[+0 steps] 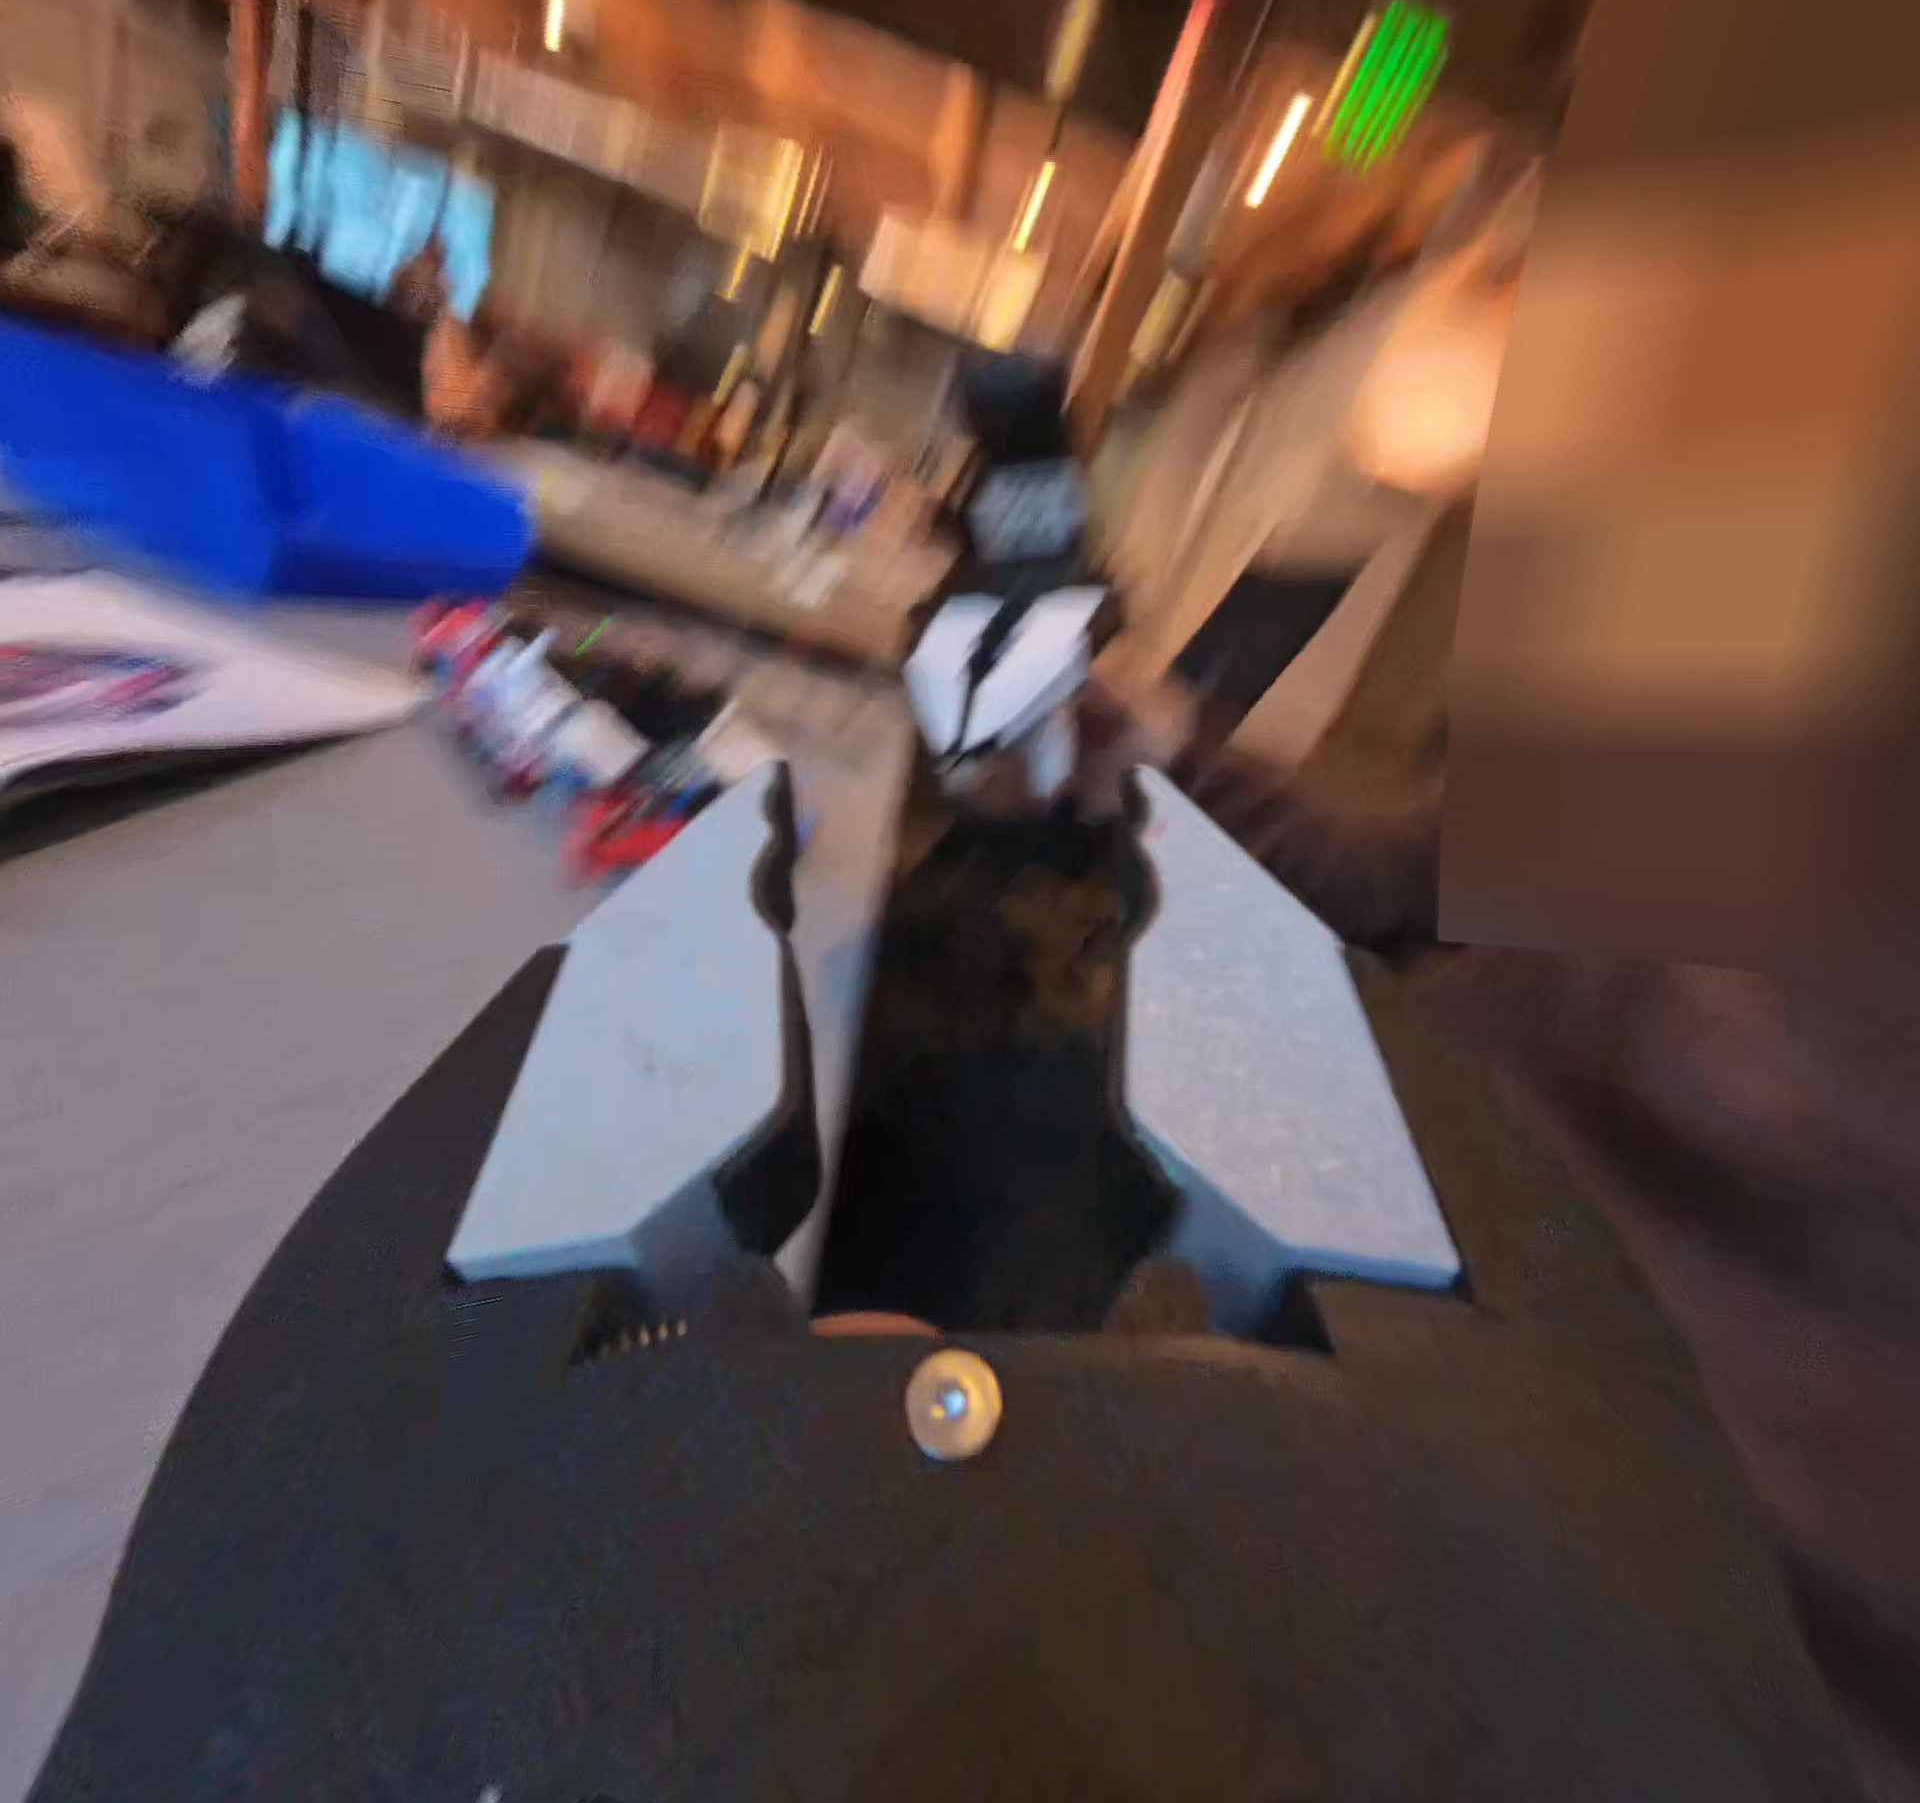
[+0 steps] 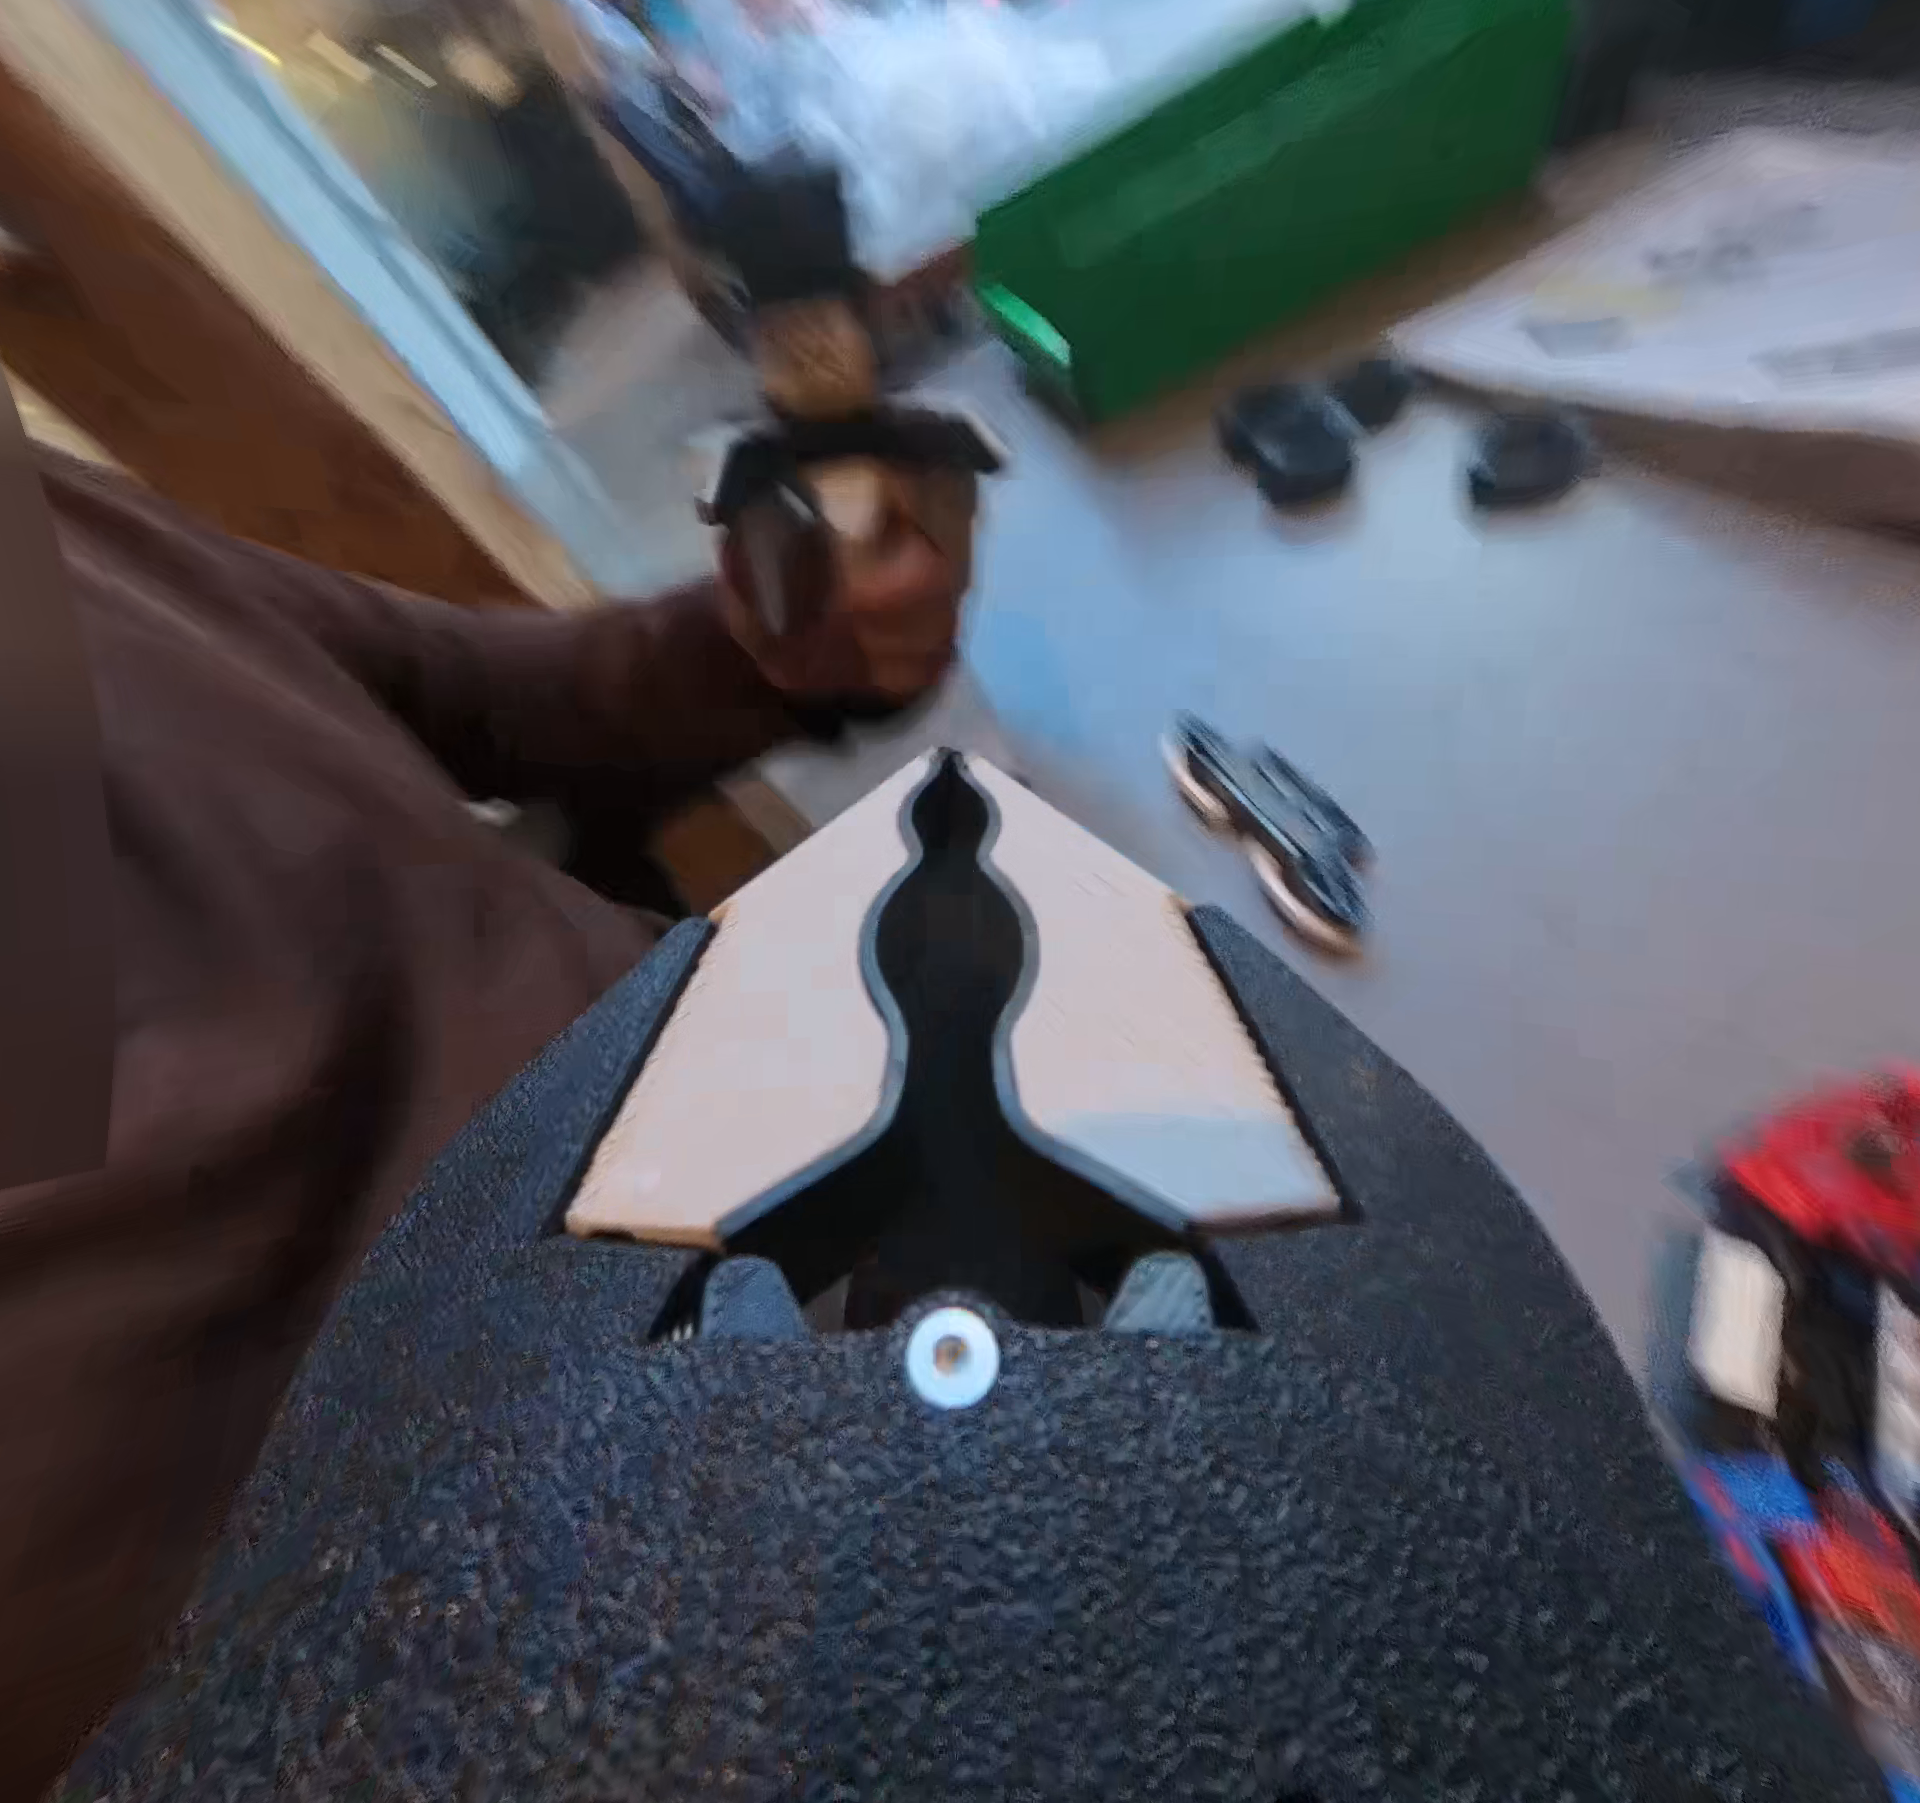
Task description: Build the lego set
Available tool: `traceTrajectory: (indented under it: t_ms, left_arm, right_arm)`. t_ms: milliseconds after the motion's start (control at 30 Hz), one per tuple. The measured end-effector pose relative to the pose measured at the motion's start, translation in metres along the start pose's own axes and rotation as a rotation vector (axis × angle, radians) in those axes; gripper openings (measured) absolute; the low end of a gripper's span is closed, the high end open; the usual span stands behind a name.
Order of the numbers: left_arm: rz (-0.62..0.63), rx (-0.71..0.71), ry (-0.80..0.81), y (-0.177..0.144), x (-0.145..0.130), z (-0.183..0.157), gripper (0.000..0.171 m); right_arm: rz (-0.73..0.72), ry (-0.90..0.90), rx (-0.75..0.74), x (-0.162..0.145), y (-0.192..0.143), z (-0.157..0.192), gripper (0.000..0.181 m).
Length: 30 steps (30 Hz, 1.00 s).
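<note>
Overhead, both views blur: the left claw (image 1: 961, 808) gapes wide and empty, the right claw (image 2: 948, 766) is pinched together, and the red-and-blue lego model (image 2: 1829, 1358) sits on the grey worktop (image 2: 1558, 766).

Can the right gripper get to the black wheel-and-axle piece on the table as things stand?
Probably yes: the right gripper is shut and empty, and the wheel-and-axle piece lies just ahead on bare table, nothing between.

right wrist view: bin (image 2: 1247, 195) on table (image 2: 1558, 766) at 12 o'clock, tyres (image 2: 1294, 439) before it, booklet (image 2: 1714, 299) at 2, wheel axle piece (image 2: 1273, 834) near centre, lego model (image 2: 1829, 1338) at 4.
</note>
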State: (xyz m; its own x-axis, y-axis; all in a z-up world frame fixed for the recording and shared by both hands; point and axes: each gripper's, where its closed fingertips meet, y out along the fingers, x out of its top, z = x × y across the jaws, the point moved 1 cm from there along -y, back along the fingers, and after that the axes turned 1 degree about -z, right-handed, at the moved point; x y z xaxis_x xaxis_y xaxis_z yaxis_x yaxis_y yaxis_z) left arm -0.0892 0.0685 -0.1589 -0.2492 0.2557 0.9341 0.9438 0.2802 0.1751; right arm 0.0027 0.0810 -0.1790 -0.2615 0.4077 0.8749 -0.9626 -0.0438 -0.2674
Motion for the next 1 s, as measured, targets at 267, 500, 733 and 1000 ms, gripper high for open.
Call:
traceTrajectory:
  t_ms: [267,500,733,1000]
  left_arm:
    - [0.815,-0.02,0.213,0.031,-0.077,0.085,0.063]
    - [1.034,-0.24,0.352,0.044,-0.116,0.098,0.051]
    - [1.087,-0.321,0.355,0.045,-0.127,0.091,0.02]
    - [1.033,-0.329,0.29,0.041,-0.127,0.084,0.036]
  right_arm:
    - [0.177,-0.047,-0.228,-0.061,0.021,-0.063,0.0]
    - [0.193,-0.104,-0.238,-0.065,0.029,-0.073,0.0]
    - [0.223,-0.048,-0.199,-0.072,0.035,-0.076,0.0]
    - [0.303,-0.186,-0.145,-0.079,0.045,-0.067,0.0]
